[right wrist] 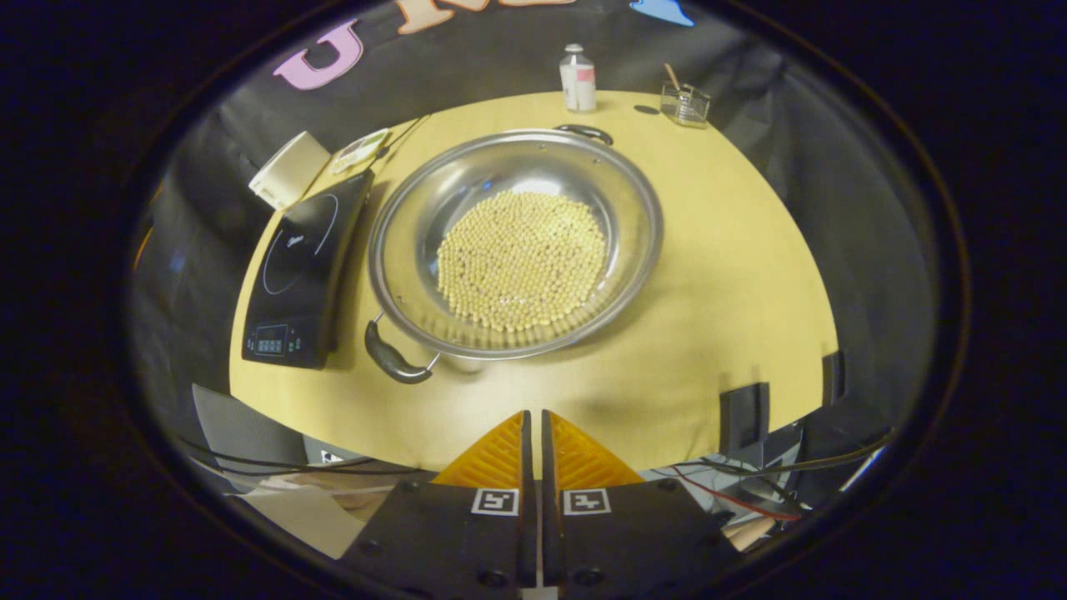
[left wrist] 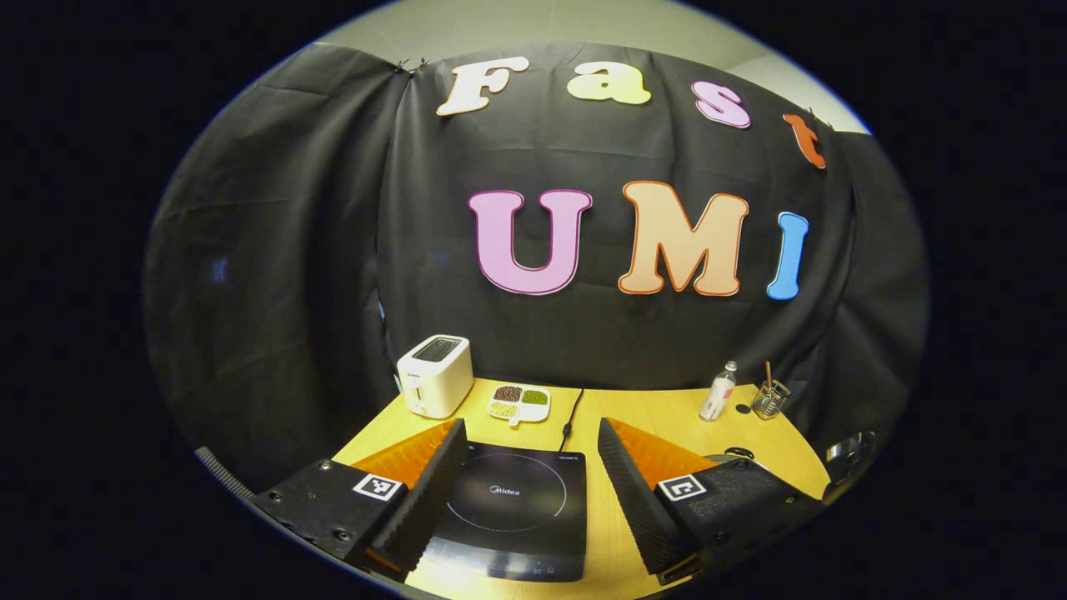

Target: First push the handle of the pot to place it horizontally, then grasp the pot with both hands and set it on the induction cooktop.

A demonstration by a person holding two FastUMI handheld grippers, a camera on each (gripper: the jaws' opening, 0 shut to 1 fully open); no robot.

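Beyond the right gripper [right wrist: 533, 433], fingers together, pot [right wrist: 515, 242], left gripper [left wrist: 529, 467] wide

Dim warm indoor light, sharp focus centrally, strong fisheye bending at edges, soft glare inside the pot [right wrist: 517, 242]

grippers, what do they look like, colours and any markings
Both look alike. The left gripper has black blocky bodies, each with a white square tag bearing a black pattern, and wedge-shaped jaws that are orange on the outer faces with black ribbed pads inside. The right gripper shows the same black bodies, white tags and ribbed orange wedges.
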